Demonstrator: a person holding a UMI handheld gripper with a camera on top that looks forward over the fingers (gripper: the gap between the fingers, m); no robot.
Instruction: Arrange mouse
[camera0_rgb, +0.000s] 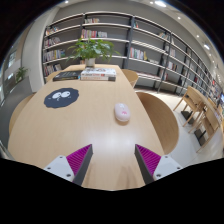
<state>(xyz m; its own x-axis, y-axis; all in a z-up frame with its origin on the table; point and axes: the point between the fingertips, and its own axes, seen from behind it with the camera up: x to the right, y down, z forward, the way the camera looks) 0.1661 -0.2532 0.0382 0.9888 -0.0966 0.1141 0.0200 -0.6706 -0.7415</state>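
Mouse (122, 112) well ahead of claw (114, 160), right of its line, near desk (60, 135) edge; claw released, empty. Risk: off-centre approach nudges mouse over edge; dark mousepad (61, 97) far ahead-left, long carry invites slip

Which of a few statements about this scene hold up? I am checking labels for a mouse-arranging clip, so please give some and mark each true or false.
1. The mouse lies on the wooden table. True.
2. The gripper is shut on the mouse. False: its fingers are open and the mouse lies beyond them, untouched.
3. A dark round mouse pad lies apart from the mouse. True.
4. The potted plant stands between the fingers. False: it stands at the table's far end.
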